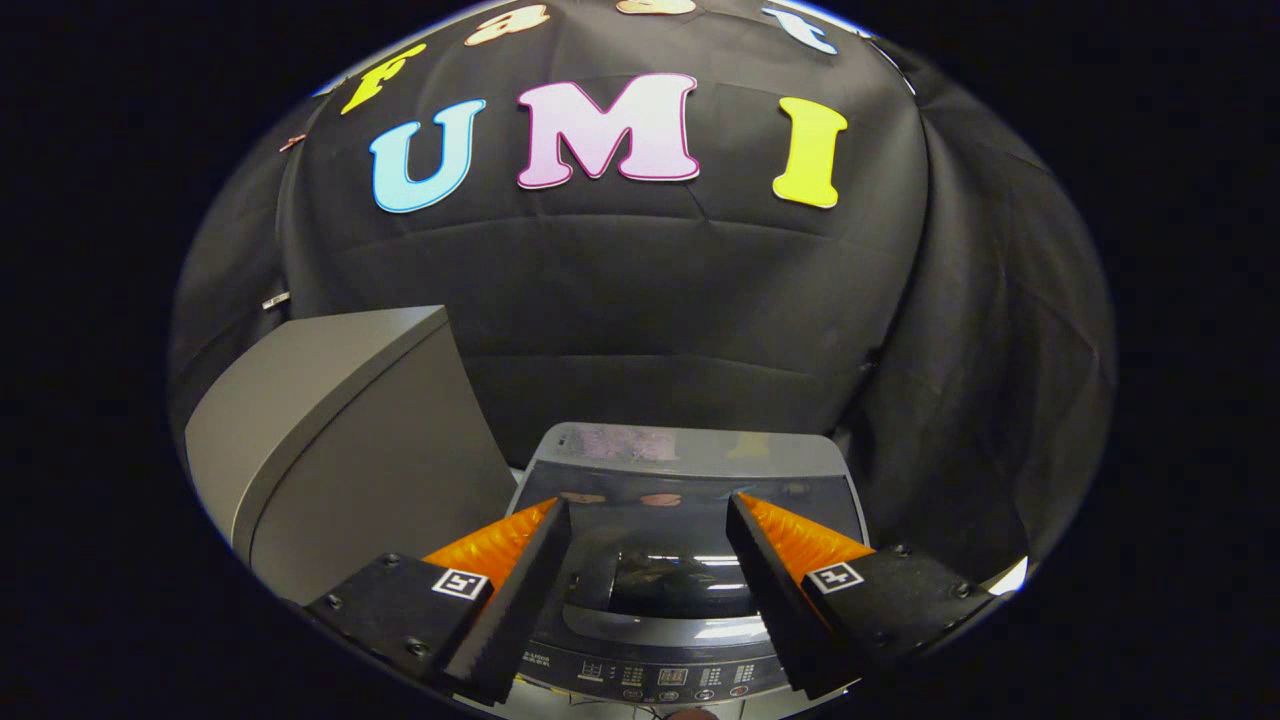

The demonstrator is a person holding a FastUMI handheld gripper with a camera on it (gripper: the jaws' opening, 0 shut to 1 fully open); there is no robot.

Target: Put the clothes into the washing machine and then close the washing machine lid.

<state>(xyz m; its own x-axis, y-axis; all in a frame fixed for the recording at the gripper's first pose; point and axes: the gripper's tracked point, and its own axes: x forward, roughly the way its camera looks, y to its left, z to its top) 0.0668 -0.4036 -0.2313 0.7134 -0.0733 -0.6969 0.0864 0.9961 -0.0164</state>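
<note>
Jaws stand wide apart with nothing between the pads; the gripper [648,515] hangs over a washing machine [680,560] at the lower centre of the frame. Its two black fingers [520,590], tipped with orange, reach in from the bottom left and bottom right. Between them lies the machine's dark glass lid [665,575], down flat and glossy with reflections. A control panel [660,680] with small buttons runs along the machine's near edge, at the very bottom. A grey box [340,440] stands just beside the machine at the lower left. No clothes can be made out.
</note>
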